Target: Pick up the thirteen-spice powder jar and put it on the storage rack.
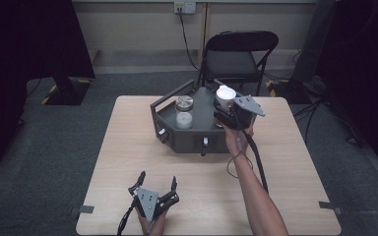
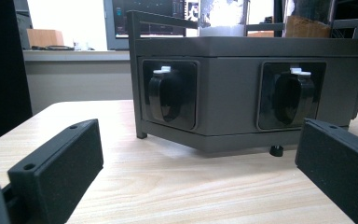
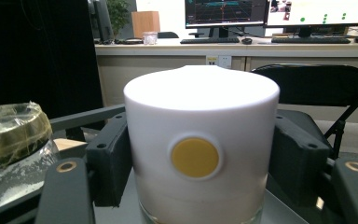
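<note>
White plastic is sitting between my right tool's [image 3: 200, 172] pads: the tool is clenching the white-lidded jar [image 3: 200, 140] by its lid, one black pad on each side, a yellow dot on the lid facing the camera. From the high view, that tool [image 1: 225, 109] is reaching over the right rear of the grey tray [image 1: 177, 137], and the jar [image 1: 225, 94] is standing upright there, its long axis vertical and running straight up between the pads. I cannot tell whether its base is resting on the tray top or hanging just above it.

Beside it, to the left on the same tray, a second jar [image 1: 184, 112] with a metal lid is standing apart from the one I am gripping; in the right gripper view it [image 3: 11, 140] is showing at the left edge, near the tool but not touching it.

My left tool [image 1: 155, 189] is lying released on the counter [image 1: 128, 162] near its front edge, jaws spread wide, pointing toward the tray's front faces [image 2: 251, 100], with the two black knobs [image 2: 165, 95] well ahead of it.

I am judging that the coming move turns on that vertical axis: the jar is already inside the right tool, so any lift or twist should go straight along it, and the right hand [image 1: 236, 140] is plainly the nearer one.
</note>
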Tool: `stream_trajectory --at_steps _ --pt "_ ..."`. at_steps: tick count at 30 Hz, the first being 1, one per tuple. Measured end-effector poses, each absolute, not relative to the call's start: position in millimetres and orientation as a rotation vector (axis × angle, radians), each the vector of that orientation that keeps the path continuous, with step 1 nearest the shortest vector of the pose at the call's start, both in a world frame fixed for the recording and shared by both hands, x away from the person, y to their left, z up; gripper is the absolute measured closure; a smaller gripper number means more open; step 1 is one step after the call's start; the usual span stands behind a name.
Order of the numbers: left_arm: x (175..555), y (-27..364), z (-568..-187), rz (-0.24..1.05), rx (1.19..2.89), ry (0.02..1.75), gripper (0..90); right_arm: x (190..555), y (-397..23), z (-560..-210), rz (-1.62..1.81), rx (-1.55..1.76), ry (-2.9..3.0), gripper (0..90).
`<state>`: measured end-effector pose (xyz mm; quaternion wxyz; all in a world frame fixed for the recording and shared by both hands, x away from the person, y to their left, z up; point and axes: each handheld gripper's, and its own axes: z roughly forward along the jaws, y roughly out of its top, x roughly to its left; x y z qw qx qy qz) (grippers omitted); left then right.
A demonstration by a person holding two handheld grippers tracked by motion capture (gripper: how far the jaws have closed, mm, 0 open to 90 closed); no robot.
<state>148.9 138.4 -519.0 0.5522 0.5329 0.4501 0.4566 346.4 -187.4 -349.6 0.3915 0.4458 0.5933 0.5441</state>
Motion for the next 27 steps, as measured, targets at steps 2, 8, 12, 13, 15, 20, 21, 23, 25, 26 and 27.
stream_trajectory --at_steps 2,8,12,13,15,20,21,23,25,26,27 --pt "149.0 138.4 -519.0 1.080 1.260 1.064 0.2 346.5 -187.5 -350.5 1.383 1.135 1.507 29.6" --pt "148.9 138.4 -519.1 1.080 1.260 1.064 0.2 346.0 -187.0 -350.1 1.381 1.143 1.504 29.6" --pt "148.9 138.4 -519.1 1.080 1.260 1.064 0.1 345.7 -186.4 -348.8 1.370 1.138 1.512 29.7" --pt "148.9 138.4 -519.1 1.080 1.260 1.064 0.1 345.4 -186.1 -348.7 1.367 1.137 1.513 29.7" --pt "148.9 138.4 -519.1 1.080 1.260 1.064 0.1 345.3 -186.5 -348.6 1.368 1.137 1.515 29.7" --pt "148.9 138.4 -519.1 1.080 1.260 1.064 0.1 345.3 -187.1 -348.2 1.368 1.136 1.518 29.7" --pt "148.9 138.4 -519.1 1.080 1.260 1.064 0.1 345.3 -187.2 -348.2 1.367 1.134 1.519 29.7" --pt "148.8 137.9 -519.2 1.083 1.258 1.066 0.1 345.4 -187.5 -348.4 1.369 1.134 1.519 29.7" --pt "148.8 137.9 -519.2 1.083 1.258 1.066 0.0 345.6 -187.2 -348.6 1.369 1.135 1.518 29.7" --pt "148.6 137.4 -519.2 1.084 1.256 1.069 0.0 345.7 -187.4 -348.6 1.369 1.135 1.518 29.6" --pt "148.6 137.2 -519.3 1.085 1.255 1.070 0.0 345.8 -187.5 -348.6 1.370 1.134 1.519 29.6"
